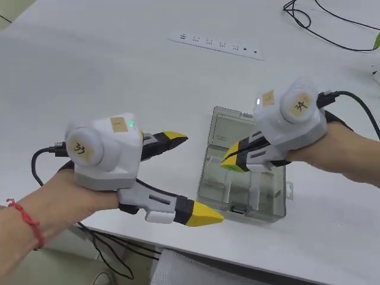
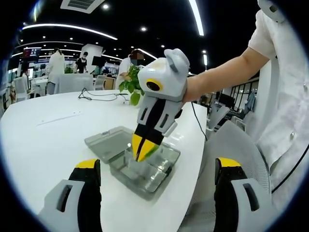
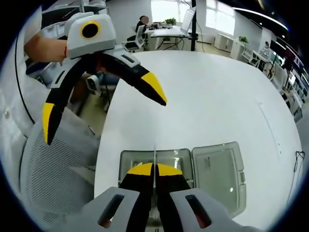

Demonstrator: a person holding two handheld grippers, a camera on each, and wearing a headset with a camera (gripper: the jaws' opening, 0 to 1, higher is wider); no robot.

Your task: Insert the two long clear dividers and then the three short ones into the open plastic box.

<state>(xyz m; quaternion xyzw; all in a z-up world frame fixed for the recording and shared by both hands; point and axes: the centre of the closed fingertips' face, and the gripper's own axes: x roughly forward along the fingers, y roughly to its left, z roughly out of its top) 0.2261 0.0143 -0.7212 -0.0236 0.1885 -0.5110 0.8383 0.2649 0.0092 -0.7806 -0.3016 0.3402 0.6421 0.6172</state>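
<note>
The right gripper (image 3: 154, 166) has its jaws pressed together on a thin clear divider (image 3: 154, 153), seen edge-on as a fine line rising between the yellow tips. It hangs tips-down over the box (image 3: 129, 162). The box sits by the near edge of the tabletop (image 3: 217, 96), with its lid (image 3: 217, 171) folded out flat beside the tray. The left gripper (image 1: 190, 177) hovers beside the box at that same edge, jaws spread wide and holding nothing. The step in hand looks like seating this divider; I cannot tell whether it is a long or a short one. To do it well, hold the divider upright and square to the box walls. Line both ends up with whatever slots the walls carry before pressing, then go straight down rather than at a slant, since so thin a sheet could bow or jam. The box looks light and lies close to the edge, so it may skid; the free left gripper could steady a wall. Let go only once the divider sits fully down.
</note>
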